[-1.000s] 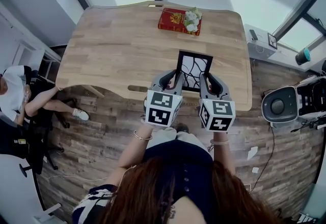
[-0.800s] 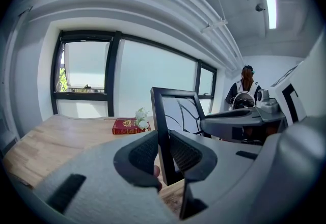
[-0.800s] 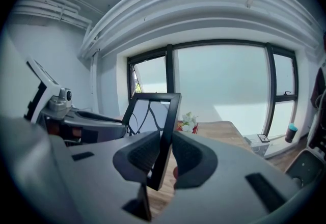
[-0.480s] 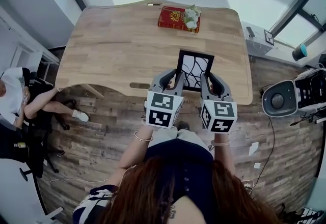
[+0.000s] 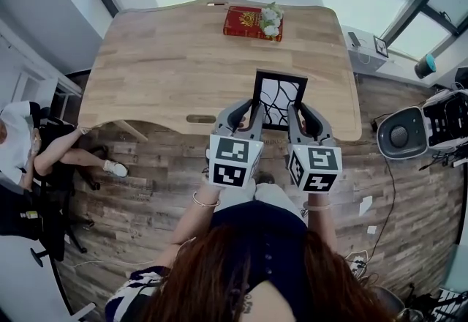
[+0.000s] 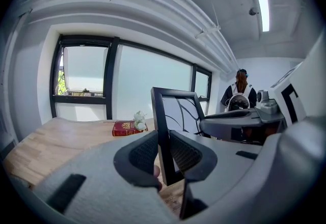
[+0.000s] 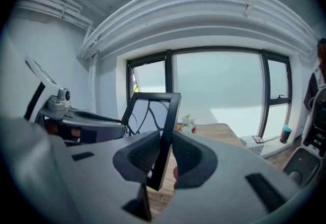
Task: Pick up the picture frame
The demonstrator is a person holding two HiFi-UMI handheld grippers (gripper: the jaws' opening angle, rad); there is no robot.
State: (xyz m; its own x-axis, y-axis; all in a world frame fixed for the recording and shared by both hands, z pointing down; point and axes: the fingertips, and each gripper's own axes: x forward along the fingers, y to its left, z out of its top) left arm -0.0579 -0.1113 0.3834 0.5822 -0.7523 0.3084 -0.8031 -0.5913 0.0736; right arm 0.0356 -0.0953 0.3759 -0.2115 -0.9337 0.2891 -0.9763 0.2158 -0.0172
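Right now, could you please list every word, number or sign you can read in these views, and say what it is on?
No text can be read in any view.
Red book: gold emblem and print on the cover, too small to read.
Left cube and right cube: black-and-white square markers, no letters.
Frame: only curved black lines, no words.

Picture frame's [image 5: 278, 97] lower corners behind left tongs [image 5: 252, 113] and right tongs [image 5: 295, 113]
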